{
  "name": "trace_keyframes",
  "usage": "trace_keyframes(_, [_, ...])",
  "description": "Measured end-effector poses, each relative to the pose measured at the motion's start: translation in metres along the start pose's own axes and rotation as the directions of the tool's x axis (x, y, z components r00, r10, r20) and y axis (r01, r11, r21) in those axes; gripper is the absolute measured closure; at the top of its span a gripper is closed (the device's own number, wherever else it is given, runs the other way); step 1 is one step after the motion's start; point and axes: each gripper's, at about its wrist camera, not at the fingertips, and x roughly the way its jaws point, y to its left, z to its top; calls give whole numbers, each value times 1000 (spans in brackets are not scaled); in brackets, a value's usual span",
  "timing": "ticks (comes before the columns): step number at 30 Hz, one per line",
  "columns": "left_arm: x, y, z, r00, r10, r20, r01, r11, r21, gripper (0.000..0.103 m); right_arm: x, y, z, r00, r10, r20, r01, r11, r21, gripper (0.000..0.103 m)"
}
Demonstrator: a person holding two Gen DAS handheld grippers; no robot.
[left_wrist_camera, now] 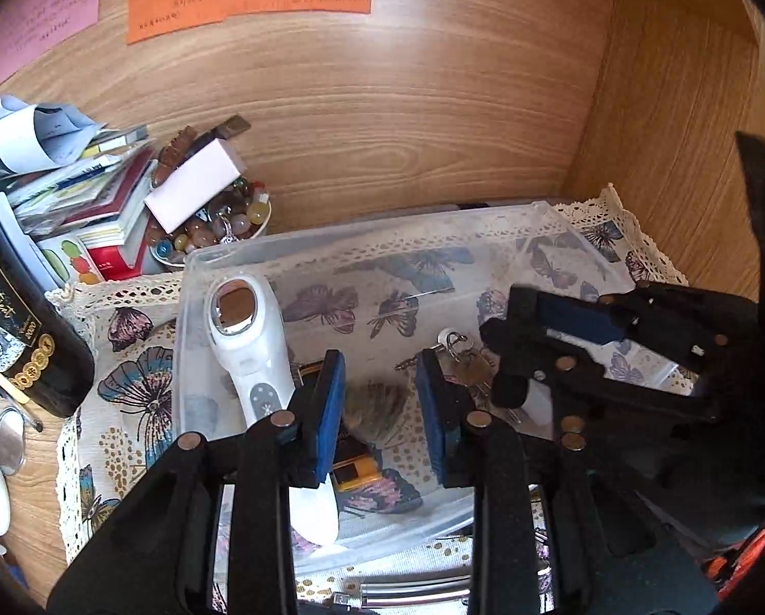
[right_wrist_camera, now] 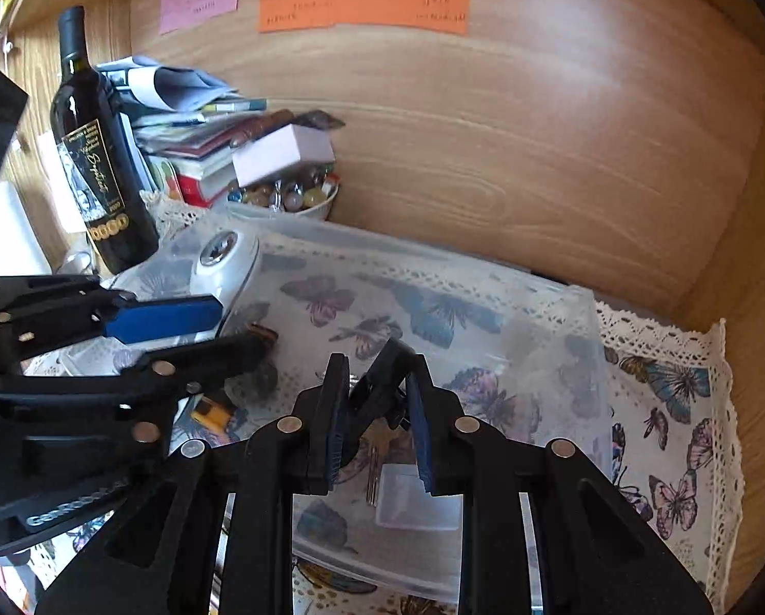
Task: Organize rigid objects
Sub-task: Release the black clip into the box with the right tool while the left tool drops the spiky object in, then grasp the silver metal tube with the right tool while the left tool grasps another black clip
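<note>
Clear plastic bin (left_wrist_camera: 490, 225) holds white handheld device (left_wrist_camera: 252, 338), keys (left_wrist_camera: 467, 361), yellow-black item (left_wrist_camera: 354, 469) | left gripper (left_wrist_camera: 380, 405): spread, empty, above furry item (left_wrist_camera: 377, 405) | right gripper (right_wrist_camera: 377, 410): clamped on black object (right_wrist_camera: 382, 384), over keys | right nearer.

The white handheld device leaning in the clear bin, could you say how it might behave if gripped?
The white handheld device looks rigid, smooth plastic, so probably slippery. It leans on the clear bin wall, head up, so it may slide or topple.
</note>
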Motion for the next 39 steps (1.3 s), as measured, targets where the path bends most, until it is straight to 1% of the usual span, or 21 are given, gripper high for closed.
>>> trace_keyframes(1, [-3, 0, 0, 1000, 0, 4, 0, 1000, 1, 71, 0, 0, 1, 1000, 1, 2, -1, 1000, 1, 81])
trace_keyframes(2, [-5, -1, 0, 1000, 4, 11, -4, 1000, 0, 67, -3, -1, 1, 1000, -4, 6, 4, 1000, 2, 80])
trace_keyframes(6, [-19, 2, 1, 999, 0, 43, 1, 1000, -8, 57, -20, -3, 3, 999, -14, 53, 14, 1000, 5, 67])
trace_keyframes(7, [-24, 3, 1, 999, -6, 52, 6, 1000, -12, 55, -24, -4, 4, 998, -17, 65, 16, 1000, 3, 66])
trace_keyframes(10, [-41, 6, 1, 996, -9, 87, 10, 1000, -14, 46, -39, -1, 6, 994, -31, 102, 31, 999, -6, 65])
trace_keyframes(12, [-53, 7, -1, 994, -6, 112, 8, 1000, -15, 36, -49, 0, 5, 992, -31, 124, 33, 999, -13, 62])
trace_keyframes(13, [-59, 7, -2, 992, -3, 123, 5, 1000, -15, 33, -55, 1, 5, 990, -28, 135, 30, 999, -14, 60])
trace_keyframes(15, [-70, 9, -5, 990, 6, 139, -3, 1000, -18, 18, -61, 3, 4, 989, -18, 148, 21, 1000, -20, 59])
trace_keyframes(18, [-83, 16, -13, 988, 21, 154, -16, 999, -32, 7, -71, 7, -1, 986, -10, 165, 15, 999, -29, 57])
trace_keyframes(21, [-91, 23, -24, 989, 40, 142, -35, 999, -38, 5, -76, 8, -8, 986, 10, 165, -6, 1000, -23, 55])
trace_keyframes(25, [-91, 32, -39, 994, 48, 95, -43, 998, -54, 5, -79, 12, -20, 989, 34, 147, -32, 999, -15, 55])
trace_keyframes(30, [-85, 39, -63, 998, 54, 31, -52, 997, -62, 5, -75, 26, -35, 992, 68, 110, -65, 997, -30, 55])
trace_keyframes(35, [-80, 40, -88, 998, 56, -4, -56, 997, -49, 6, -62, 40, -48, 991, 125, 51, -123, 992, -38, 55])
trace_keyframes(37, [-78, 39, -96, 999, 48, -15, -48, 998, -41, 11, -55, 45, -52, 989, 144, 22, -143, 989, -40, 55])
trace_keyframes(39, [-74, 36, -103, 999, 32, -43, -33, 999, -31, 22, -45, 51, -56, 988, 156, -14, -156, 987, -45, 56])
